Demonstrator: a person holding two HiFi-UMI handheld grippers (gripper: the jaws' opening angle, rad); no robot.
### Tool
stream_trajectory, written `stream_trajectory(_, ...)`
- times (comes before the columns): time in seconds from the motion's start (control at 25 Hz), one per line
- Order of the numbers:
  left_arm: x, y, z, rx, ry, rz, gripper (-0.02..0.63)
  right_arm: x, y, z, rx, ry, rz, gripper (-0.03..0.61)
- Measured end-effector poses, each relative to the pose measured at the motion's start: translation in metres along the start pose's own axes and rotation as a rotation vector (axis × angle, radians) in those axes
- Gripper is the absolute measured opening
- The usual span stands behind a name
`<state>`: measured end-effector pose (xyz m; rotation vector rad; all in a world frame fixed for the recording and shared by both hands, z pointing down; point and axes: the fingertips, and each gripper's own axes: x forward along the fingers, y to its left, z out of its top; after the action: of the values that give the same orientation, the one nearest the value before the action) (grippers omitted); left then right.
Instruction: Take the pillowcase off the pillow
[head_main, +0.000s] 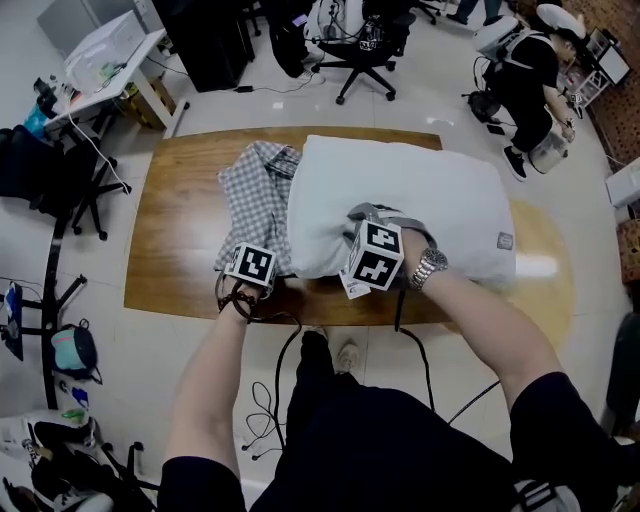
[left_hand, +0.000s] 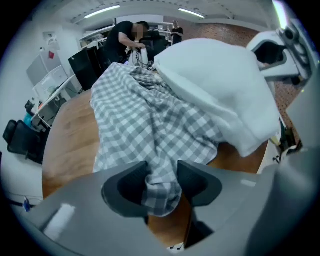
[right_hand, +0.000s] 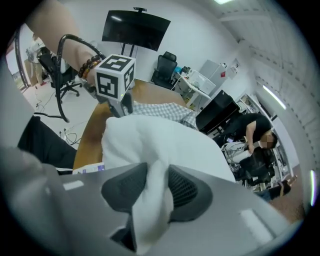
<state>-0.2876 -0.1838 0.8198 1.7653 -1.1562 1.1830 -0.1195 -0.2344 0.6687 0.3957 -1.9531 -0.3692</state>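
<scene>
Bright, even light falls from long white ceiling strip lights (left_hand: 102, 11). Glare marks the glossy brown wooden table (head_main: 535, 265), and the plump white fabric pillow (head_main: 400, 190) looks slightly washed out. Both gripper views bend strongly, darken at the corners and blur nearest the lens.

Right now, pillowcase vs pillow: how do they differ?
The pillowcase is grey-and-white check; the pillow is plain white. The pillowcase lies crumpled and thin against the pillow's end; the pillow is plump. The left gripper pinches a pillowcase fold; the right gripper pinches a pillow corner. Both rest on the wooden table.
</scene>
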Motion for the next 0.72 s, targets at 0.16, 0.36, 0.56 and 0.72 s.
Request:
stream_trajectory(0.16,0.01,0.014,0.003,0.059,0.031,-0.001,0.059,0.0,-0.018,0.001,0.028,0.013,-0.043,0.024)
stream_trajectory(0.36,-0.009,0.062,0.0,0.037,0.035,0.106,0.021,-0.011,-0.028,-0.012,0.088,0.027,-0.047,0.015)
stream_trajectory(0.56,-0.033,0.103,-0.025,-0.036,0.045,0.173,0.02,-0.018,-0.026,-0.022,0.101,0.051,-0.061,0.015)
stream_trajectory(0.72,-0.04,0.118,-0.045,-0.071,0.052,0.204,0.02,-0.019,-0.02,-0.029,0.089,0.068,-0.061,0.017)
